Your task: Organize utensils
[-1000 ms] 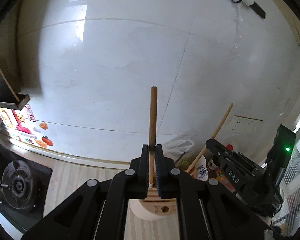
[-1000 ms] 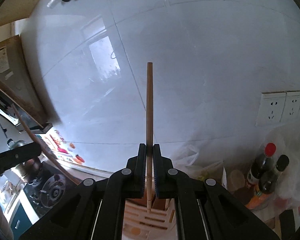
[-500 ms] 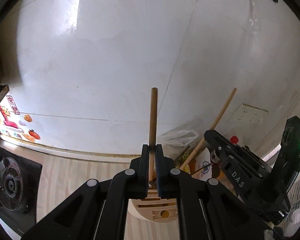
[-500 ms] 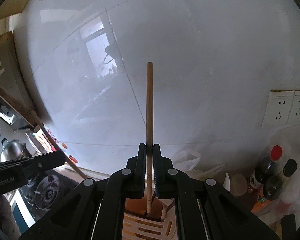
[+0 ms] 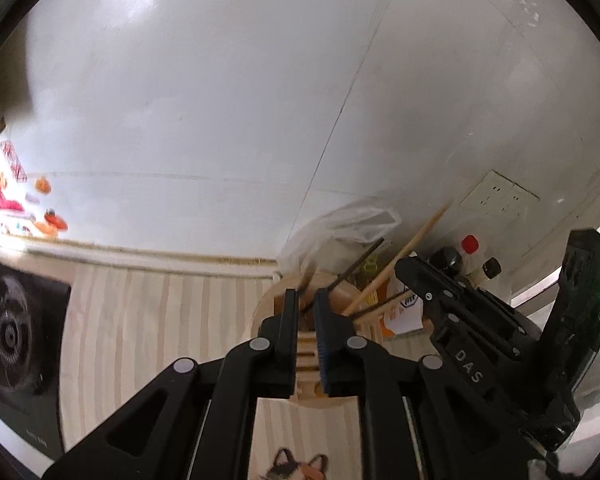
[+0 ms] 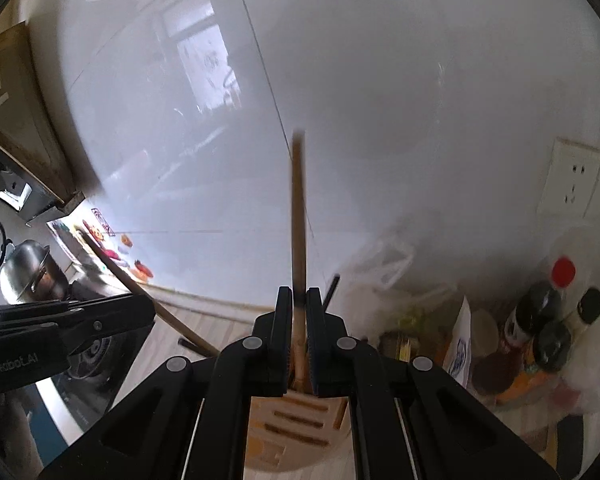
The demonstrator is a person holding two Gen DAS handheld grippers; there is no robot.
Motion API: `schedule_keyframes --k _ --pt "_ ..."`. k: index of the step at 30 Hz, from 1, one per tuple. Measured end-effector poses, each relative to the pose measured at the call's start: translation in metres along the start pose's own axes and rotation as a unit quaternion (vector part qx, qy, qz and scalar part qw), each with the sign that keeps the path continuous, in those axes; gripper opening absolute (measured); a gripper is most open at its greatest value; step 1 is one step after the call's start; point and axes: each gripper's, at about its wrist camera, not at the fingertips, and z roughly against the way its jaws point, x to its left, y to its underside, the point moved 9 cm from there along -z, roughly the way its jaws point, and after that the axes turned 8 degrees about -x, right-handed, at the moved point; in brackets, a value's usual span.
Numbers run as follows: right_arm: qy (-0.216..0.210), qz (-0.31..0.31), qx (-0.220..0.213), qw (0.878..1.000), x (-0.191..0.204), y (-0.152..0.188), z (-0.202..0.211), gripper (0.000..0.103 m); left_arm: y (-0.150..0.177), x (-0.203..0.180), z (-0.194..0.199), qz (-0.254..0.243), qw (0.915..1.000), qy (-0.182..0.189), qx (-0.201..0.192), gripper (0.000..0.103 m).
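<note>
Kitchen: white tiled wall point(image 5: 220, 120) at back, striped pale countertop point(image 5: 160, 312) below it, gas hob point(image 5: 8, 332) at far left. A wall socket point(image 6: 572, 180) sits at right. Under it are 2 dark sauce bottles point(image 6: 536, 312) w/ a clear plastic bag point(image 5: 352, 224) just beside them.

The round pale-wood utensil holder point(image 6: 296, 420), slots cut in its top, stands on the counter directly under both tools.

L gripper point(image 5: 307, 300): jaws have just been opening a little, narrow gap now. A blurred brown stick point(image 5: 307, 284) sits between the tips over the holder, leaning. The pads don't seem to press it, and holder slots show through the gap lower down. Can't tell how deep the stick sits.

R gripper point(image 6: 299, 300): jaws tight on a wooden stick point(image 6: 299, 216). The stick is near upright, w/ its long end rising above the tips toward the wall. Its lower end reaches down behind the jaws to the holder's top. Pic is motion-blurred.

A thin dark chopstick point(image 5: 360, 260) also pokes out of the holder, slanting up-right. In the L view the R tool comes in from the right, close beside the holder, the 2 tools near each other but apart.

A steel pot point(image 6: 28, 272) is on the hob side.
</note>
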Motion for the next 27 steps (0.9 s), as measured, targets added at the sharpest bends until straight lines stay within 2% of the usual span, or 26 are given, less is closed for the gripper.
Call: schedule_keyframes --k 1,2,3,4,5,7,9,10,12,14,17,21,25,27 --pt "-0.003 -0.006 0.001 1.000 -0.001 0.001 0.004 0.017 -0.001 0.001 0.003 0.000 1.0000 -0.006 -0.006 0.016" --pt "-0.003 -0.009 -0.001 1.000 -0.002 0.001 0.008 0.031 -0.003 0.002 0.006 -0.004 0.9998 -0.014 -0.012 0.038" --pt "-0.005 -0.013 -0.008 1.000 -0.004 0.000 0.015 0.038 -0.004 0.004 0.011 -0.011 0.9992 -0.031 -0.023 0.055" --pt "-0.006 -0.014 -0.010 1.000 -0.005 -0.001 0.020 0.049 -0.005 0.006 0.016 -0.015 0.9984 -0.042 -0.033 0.081" --pt "-0.005 -0.016 -0.012 1.000 -0.007 -0.002 0.025 0.052 -0.006 0.007 0.021 -0.017 0.9977 -0.049 -0.044 0.085" --pt "-0.005 -0.021 -0.020 1.000 -0.010 -0.002 0.039 0.052 -0.006 0.009 0.035 -0.022 0.9958 -0.061 -0.065 0.085" --pt "0.002 -0.028 -0.024 0.999 -0.017 0.002 0.055 0.052 -0.002 0.012 0.044 -0.023 0.9937 -0.074 -0.082 0.094" --pt "0.007 -0.031 -0.028 0.999 -0.021 0.003 0.063 0.053 0.001 0.014 0.048 -0.027 0.9923 -0.081 -0.090 0.103" --pt "0.025 -0.036 -0.030 0.999 -0.031 0.009 0.080 0.067 0.010 0.019 0.053 -0.033 0.9894 -0.101 -0.099 0.103" --pt "0.041 -0.046 -0.031 0.998 -0.044 0.018 0.096 0.087 0.026 0.018 0.051 -0.043 0.9872 -0.116 -0.100 0.103" --pt "0.073 -0.056 -0.025 0.995 -0.069 0.038 0.118 0.088 0.053 0.019 0.044 -0.049 0.9869 -0.126 -0.088 0.103" --pt "0.112 -0.083 0.012 0.990 -0.112 0.086 0.141 0.088 0.104 0.008 0.015 -0.051 0.9905 -0.121 -0.039 0.103" --pt "0.157 -0.104 0.070 0.980 -0.167 0.153 0.157 0.088 0.158 -0.016 -0.023 -0.085 0.9862 -0.141 0.014 0.103" --pt "0.171 -0.115 0.103 0.973 -0.193 0.187 0.160 0.083 0.190 -0.035 -0.046 -0.095 0.9850 -0.135 0.050 0.103"
